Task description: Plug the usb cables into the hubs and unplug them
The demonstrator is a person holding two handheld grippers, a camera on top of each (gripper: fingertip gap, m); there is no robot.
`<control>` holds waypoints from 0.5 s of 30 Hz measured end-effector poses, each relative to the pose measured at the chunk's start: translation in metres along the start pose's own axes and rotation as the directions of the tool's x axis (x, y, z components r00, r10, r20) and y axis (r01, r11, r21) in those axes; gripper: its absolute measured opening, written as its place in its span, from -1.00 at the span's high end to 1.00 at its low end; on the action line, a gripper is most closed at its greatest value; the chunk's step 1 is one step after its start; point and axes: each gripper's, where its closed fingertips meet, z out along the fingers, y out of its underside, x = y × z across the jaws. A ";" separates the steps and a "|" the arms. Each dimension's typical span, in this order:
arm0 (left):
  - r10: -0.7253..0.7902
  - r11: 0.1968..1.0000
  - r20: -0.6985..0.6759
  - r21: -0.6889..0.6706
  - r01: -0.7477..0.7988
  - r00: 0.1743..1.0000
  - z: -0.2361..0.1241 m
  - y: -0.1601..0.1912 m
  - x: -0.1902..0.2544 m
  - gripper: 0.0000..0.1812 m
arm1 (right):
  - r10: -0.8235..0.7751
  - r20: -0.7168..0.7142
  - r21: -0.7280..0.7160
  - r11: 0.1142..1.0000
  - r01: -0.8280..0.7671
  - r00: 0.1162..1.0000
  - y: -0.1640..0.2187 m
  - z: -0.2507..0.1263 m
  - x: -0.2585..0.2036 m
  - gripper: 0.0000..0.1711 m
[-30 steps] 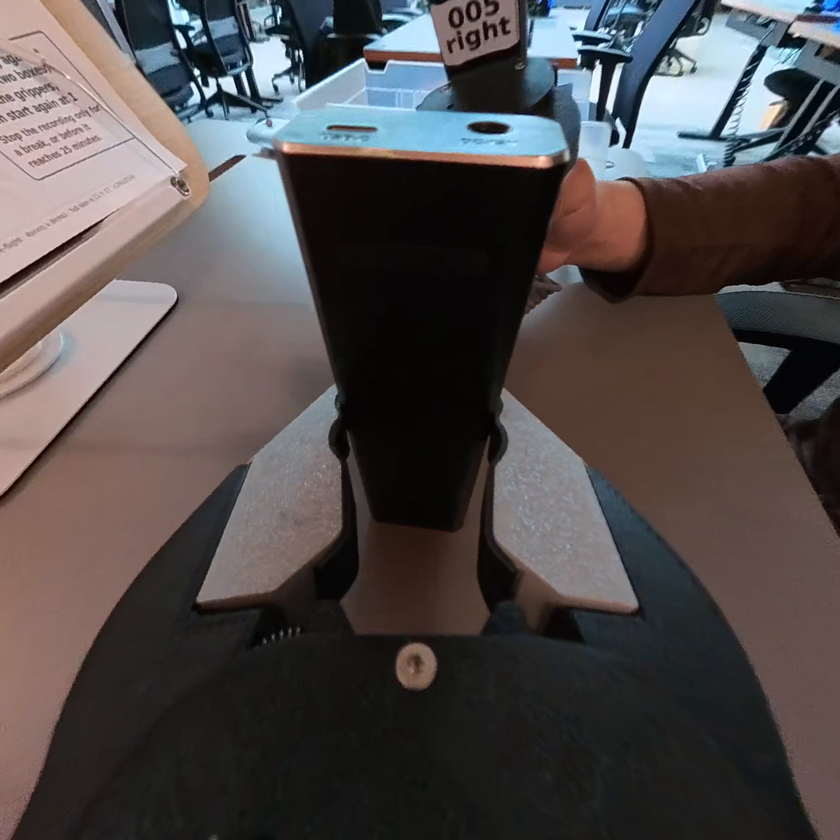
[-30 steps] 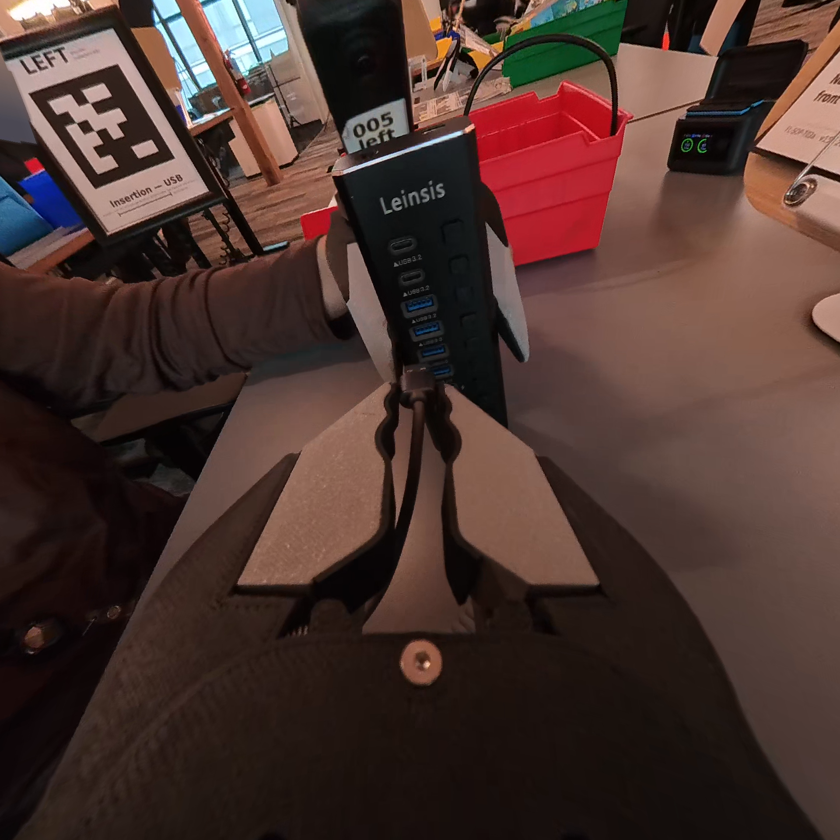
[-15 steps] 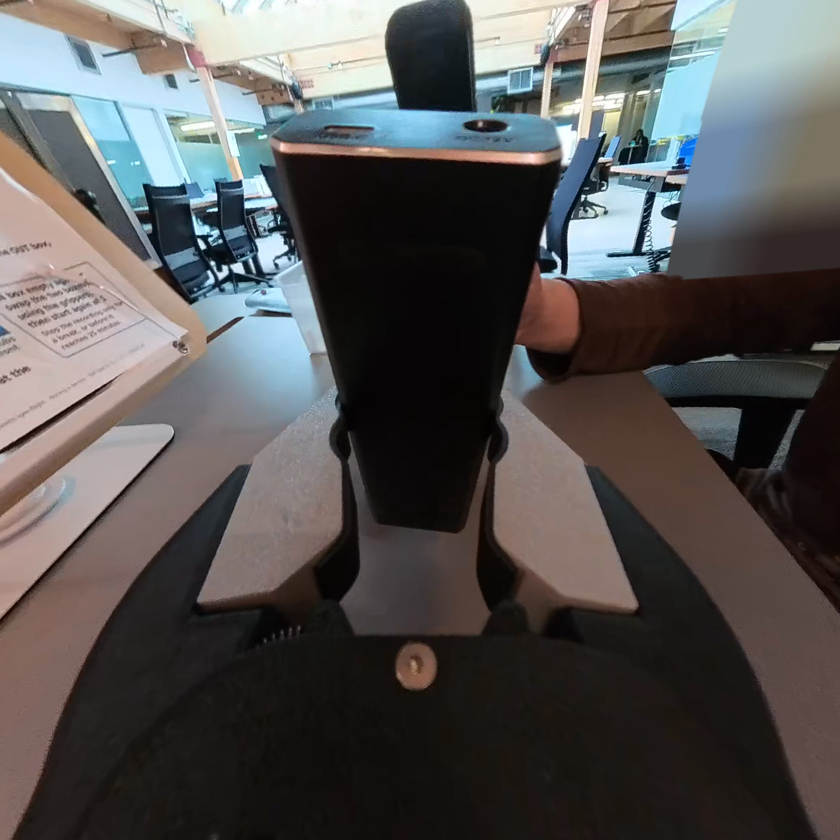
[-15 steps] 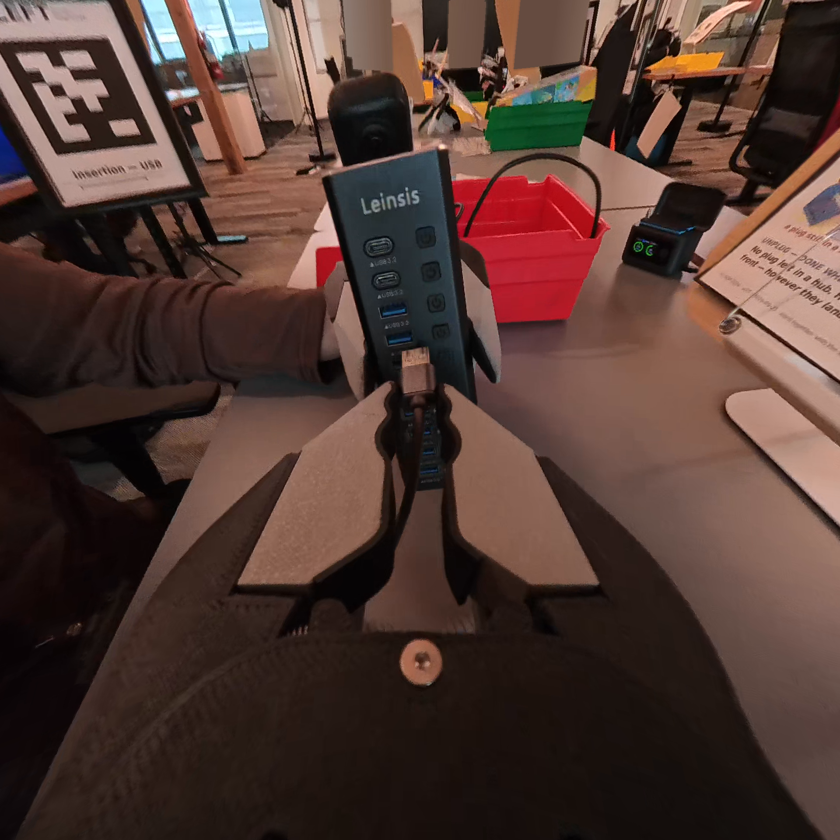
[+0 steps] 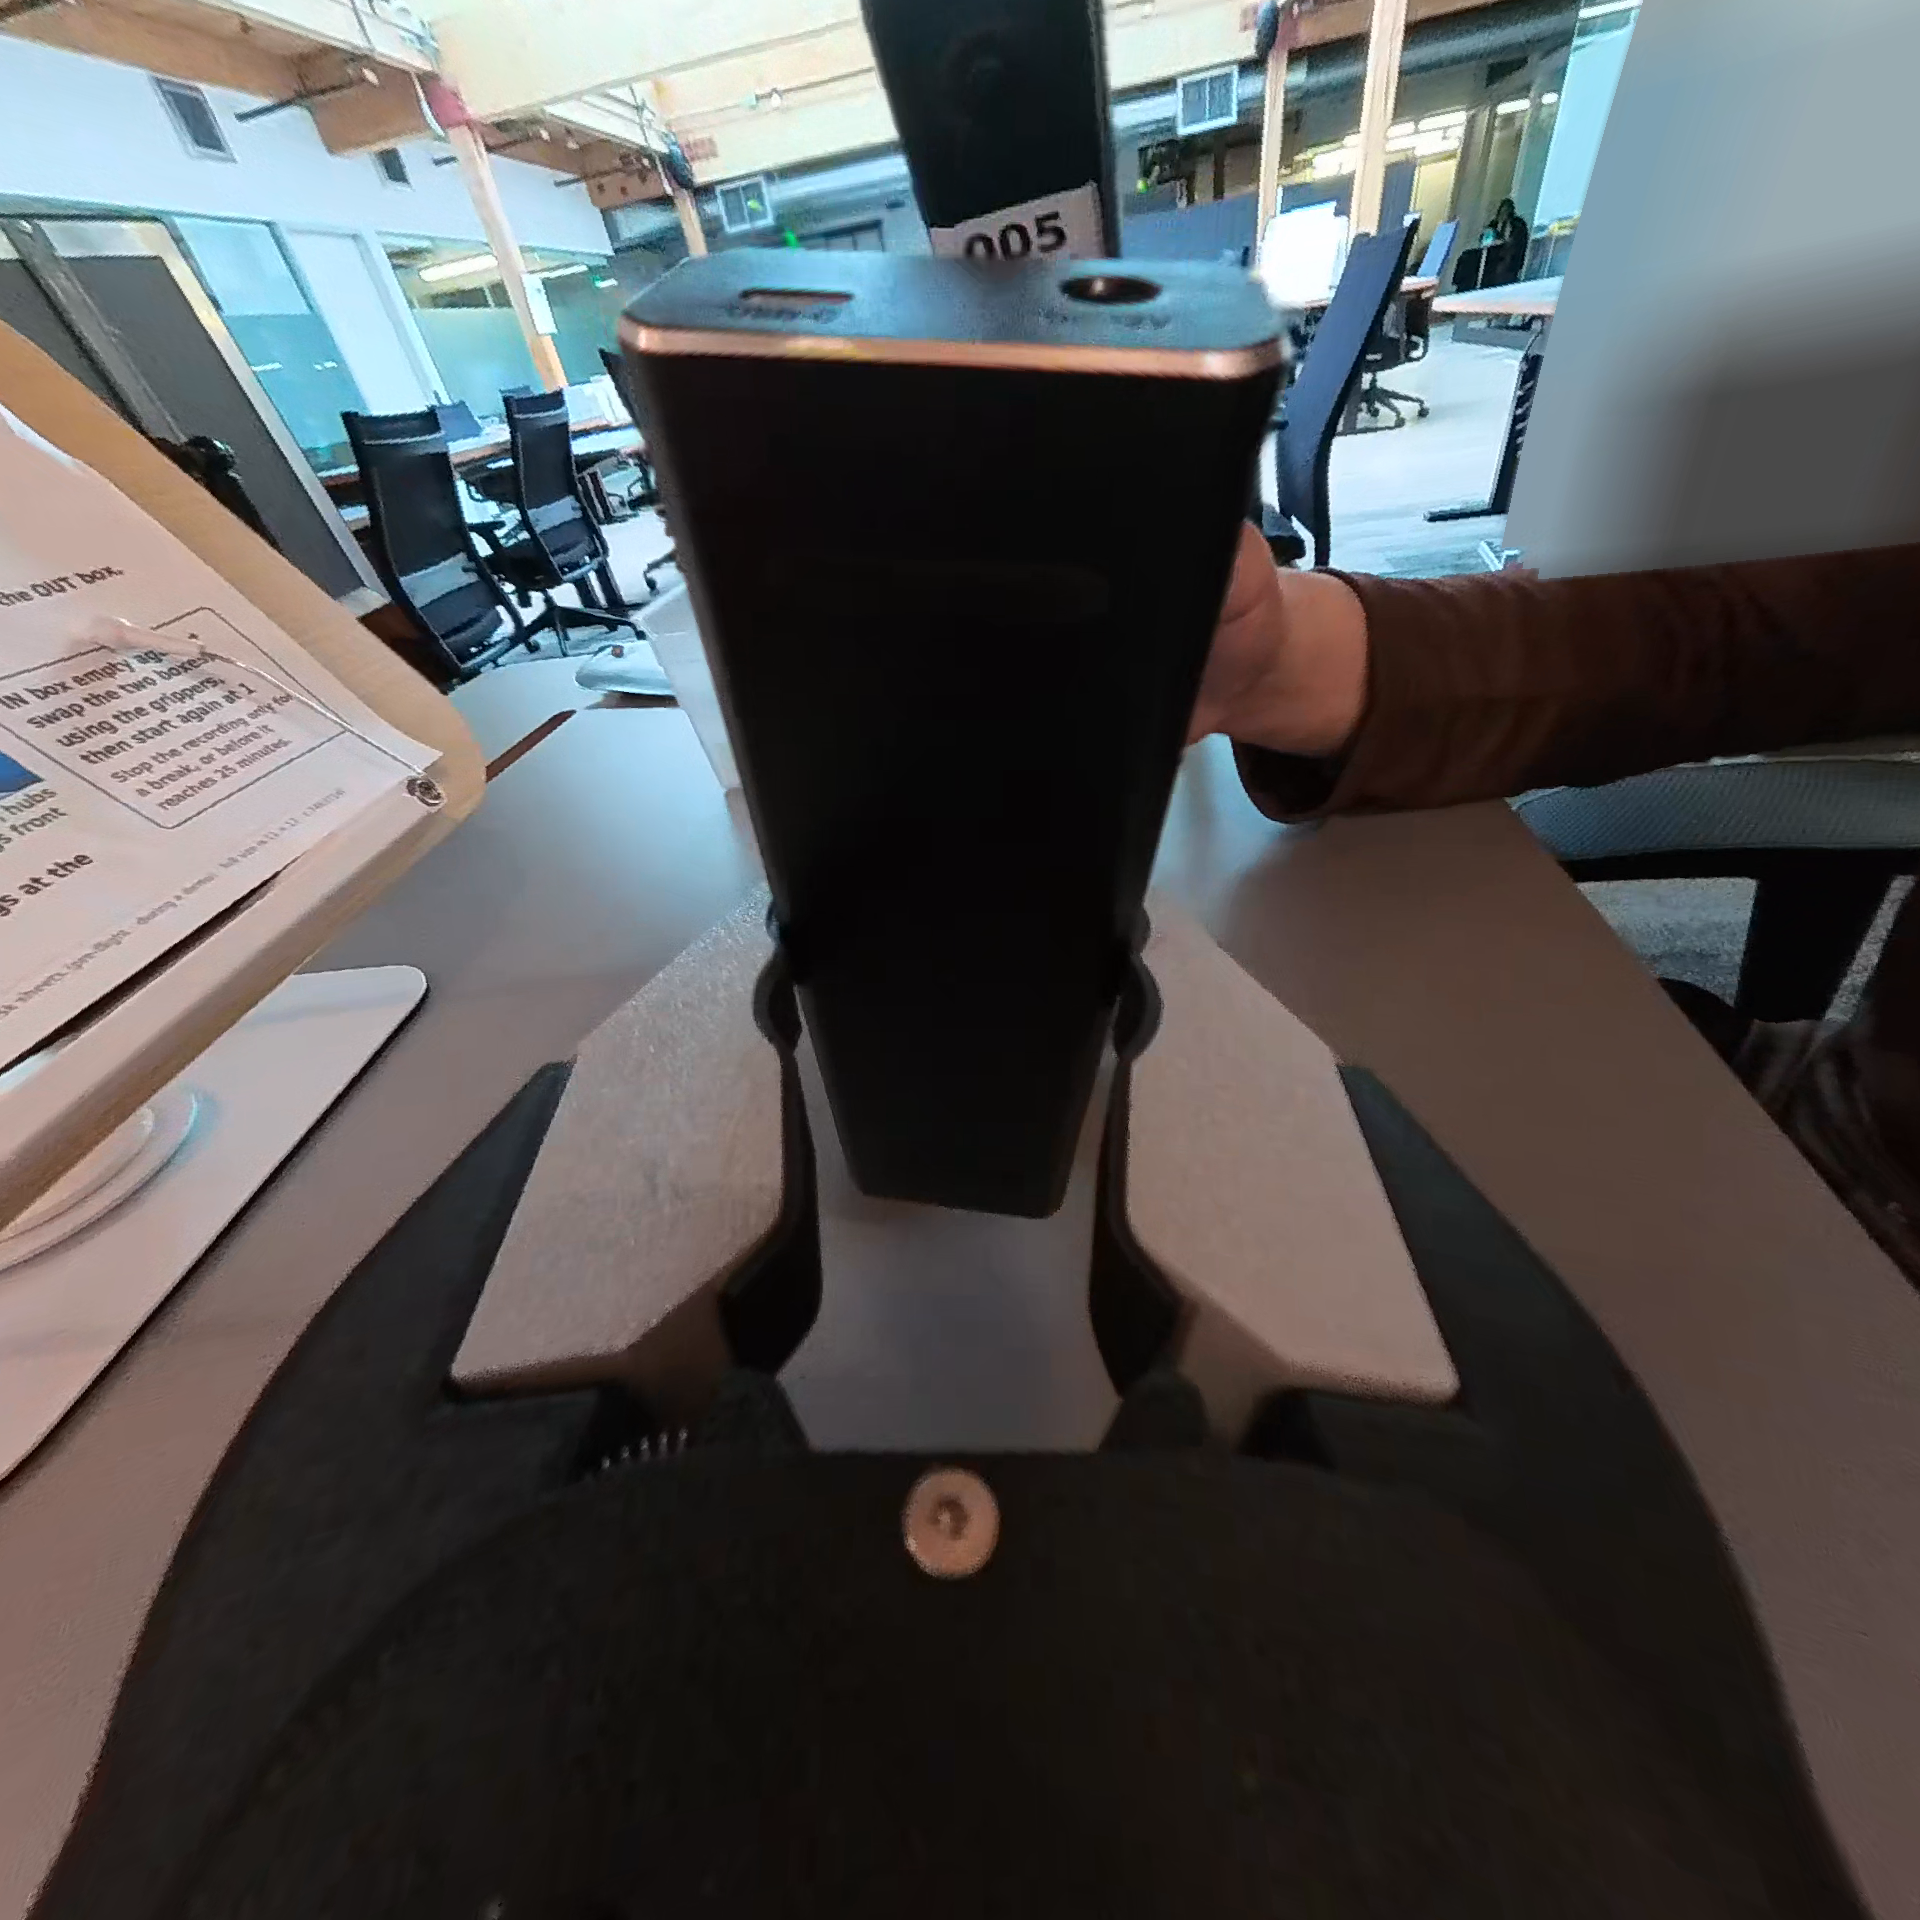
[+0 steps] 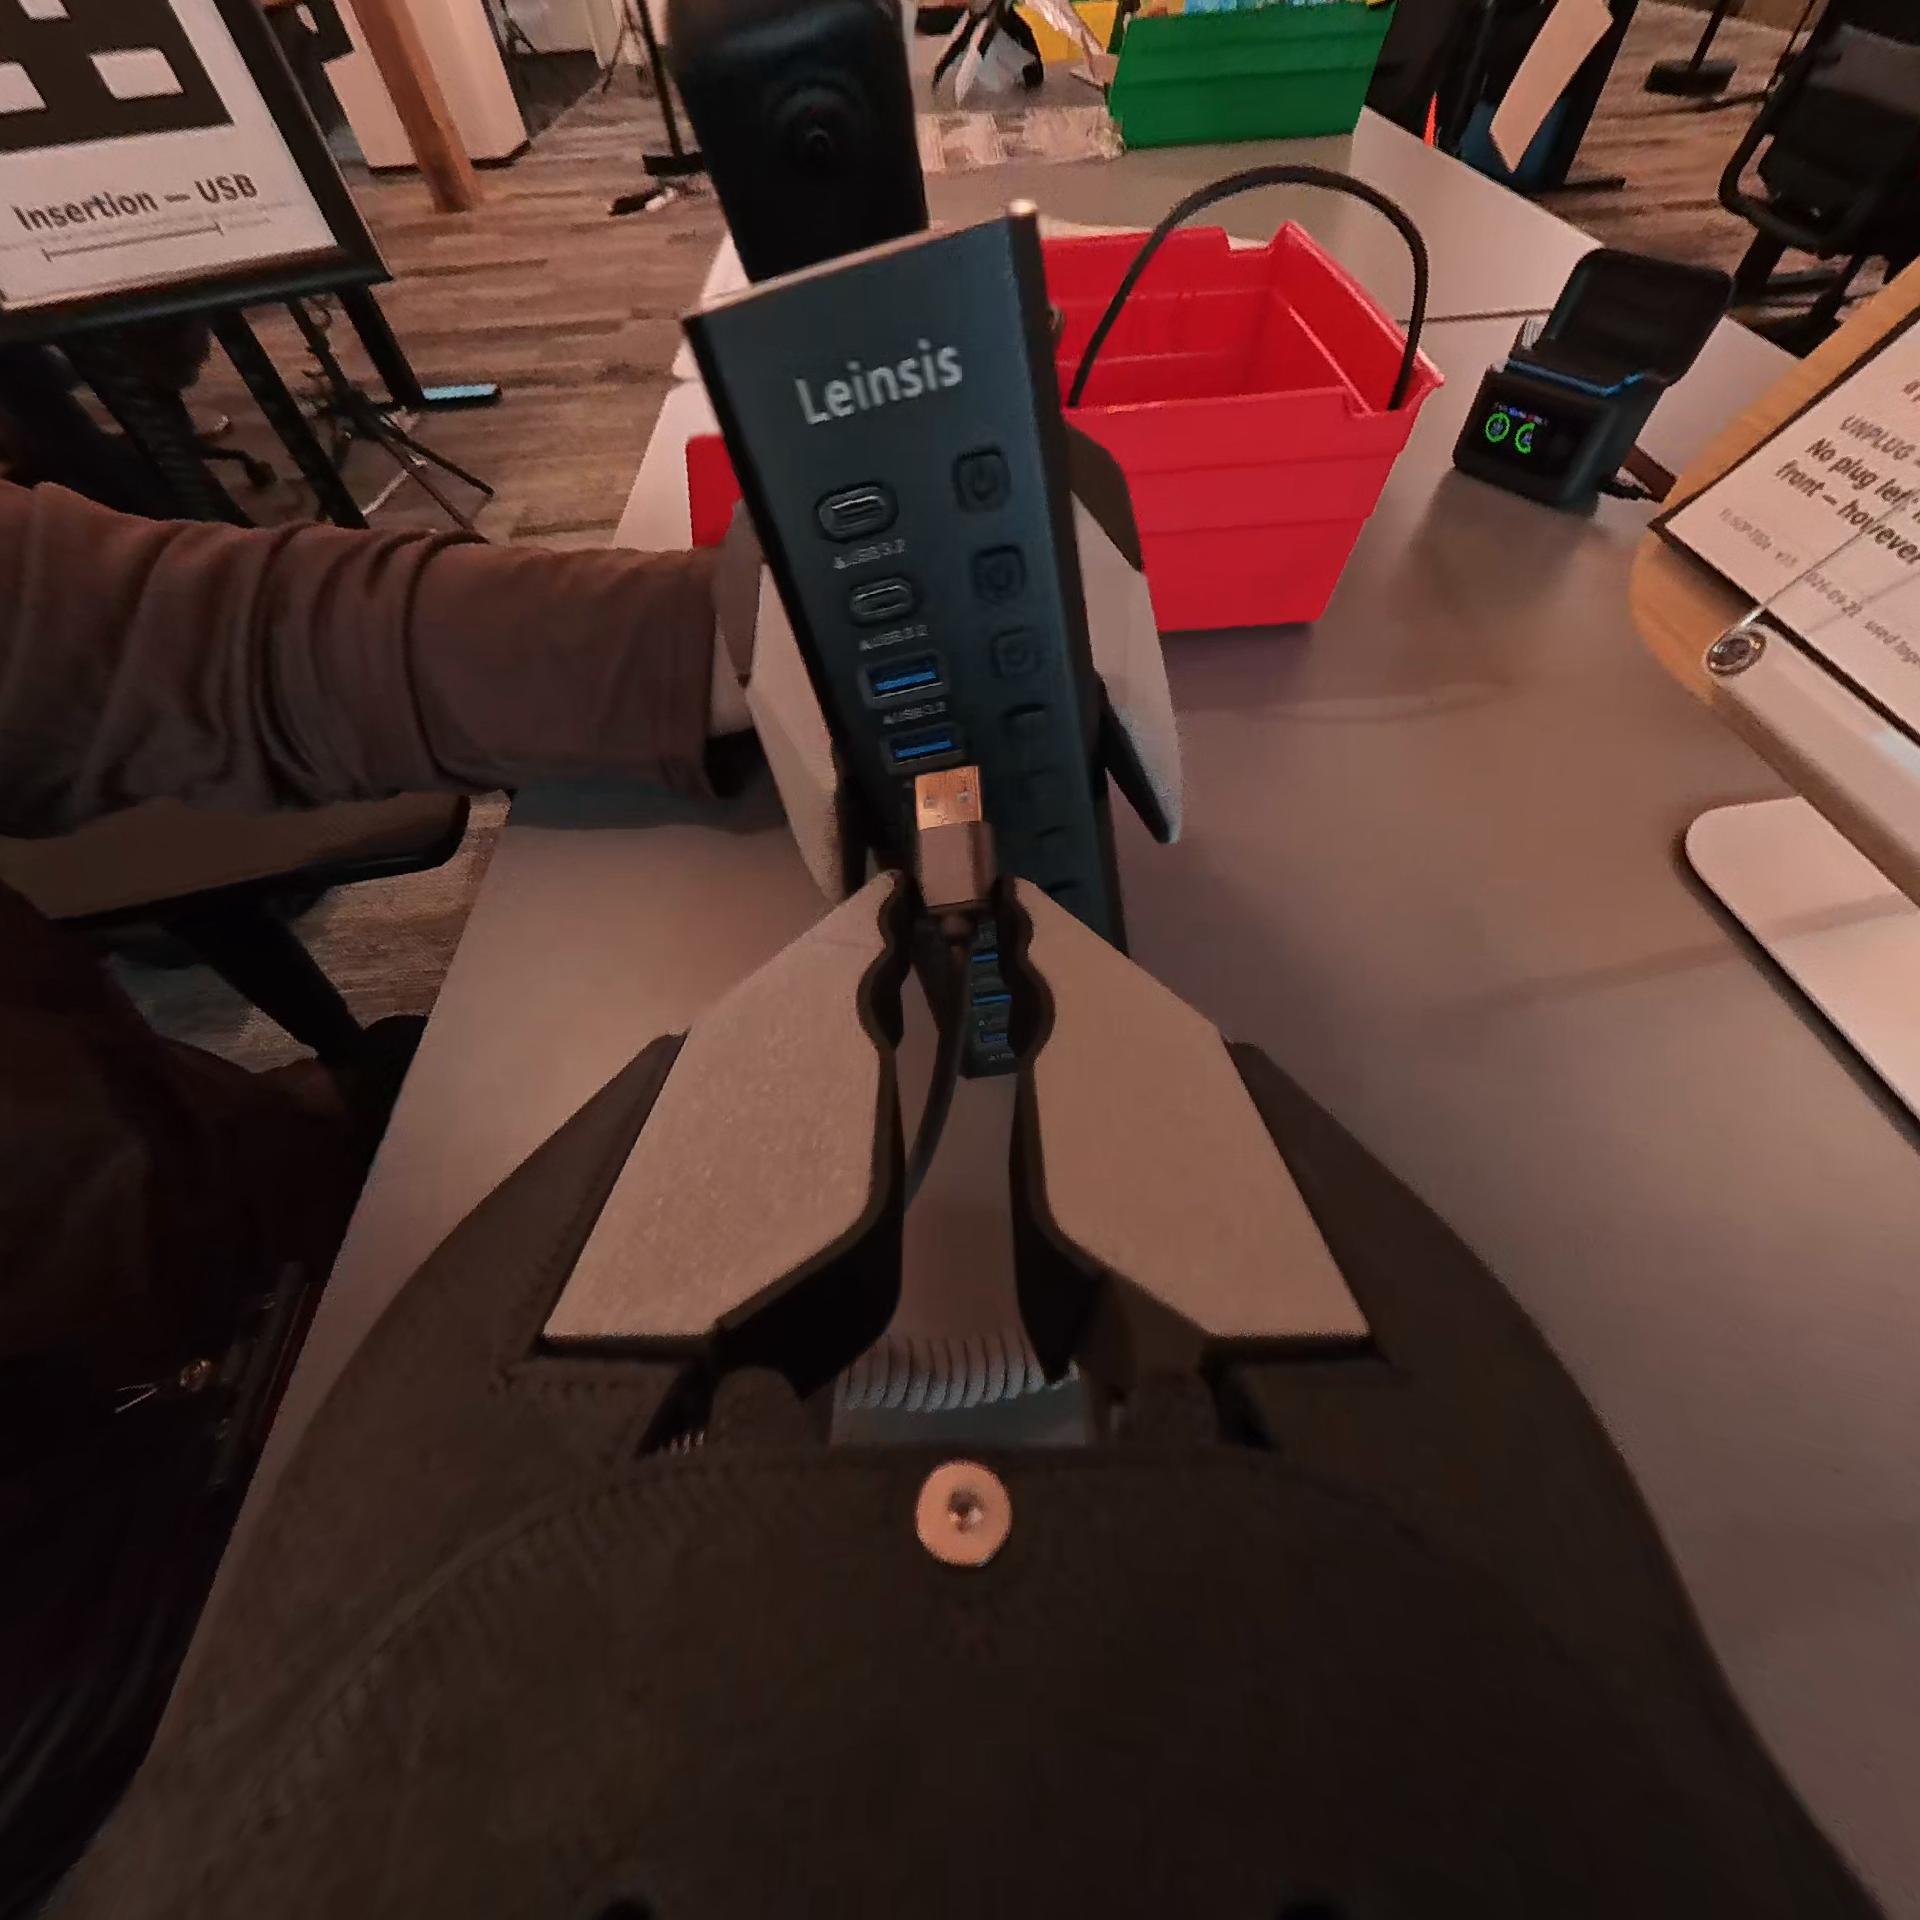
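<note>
My left gripper (image 5: 954, 961) is shut on a tall black USB hub (image 5: 951, 665) and holds it upright above the table; only its plain back and top end show here. In the right wrist view the hub's front (image 6: 914, 582) shows a column of ports and buttons, clamped by the left gripper's pale fingers (image 6: 1127, 675). My right gripper (image 6: 954, 899) is shut on a USB cable's plug (image 6: 951, 831). The metal tip is free of the hub, just in front of its blue ports. The black cable (image 6: 930, 1101) runs back between my fingers.
A red bin (image 6: 1236, 488) with a black cable looping out stands behind the hub. A small charging case (image 6: 1579, 416) sits to its right. An instruction sheet on a stand (image 5: 156, 790) is at the table's side (image 6: 1829, 582). A sleeved arm (image 5: 1610, 675) holds each gripper.
The plug was seated in a lower blue port a second ago; my right gripper has pulled it out and back. The hub has tilted slightly and both views have lifted.
</note>
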 end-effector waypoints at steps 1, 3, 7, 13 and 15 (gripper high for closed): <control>0.007 1.000 -0.005 -0.009 -0.007 1.000 0.001 0.001 0.002 0.35 | 0.008 -0.006 -0.013 1.000 -0.008 1.000 0.002 0.001 0.001 0.85; 0.022 1.000 -0.009 -0.020 -0.022 1.000 0.002 0.002 0.003 0.35 | 0.031 0.004 -0.045 0.998 -0.031 1.000 0.008 0.003 0.002 0.85; 0.042 0.999 0.000 -0.027 -0.042 0.999 0.000 0.002 0.002 0.35 | 0.058 0.027 -0.071 0.996 -0.056 0.998 0.013 0.005 0.000 0.86; 0.088 0.995 -0.007 -0.040 -0.088 0.996 -0.001 0.004 0.006 0.35 | 0.085 0.062 -0.114 0.990 -0.078 0.994 0.018 0.007 -0.006 0.85; 0.098 0.994 -0.018 -0.050 -0.098 0.995 -0.001 0.005 0.008 0.35 | 0.089 0.067 -0.122 0.989 -0.081 0.994 0.019 0.007 -0.007 0.85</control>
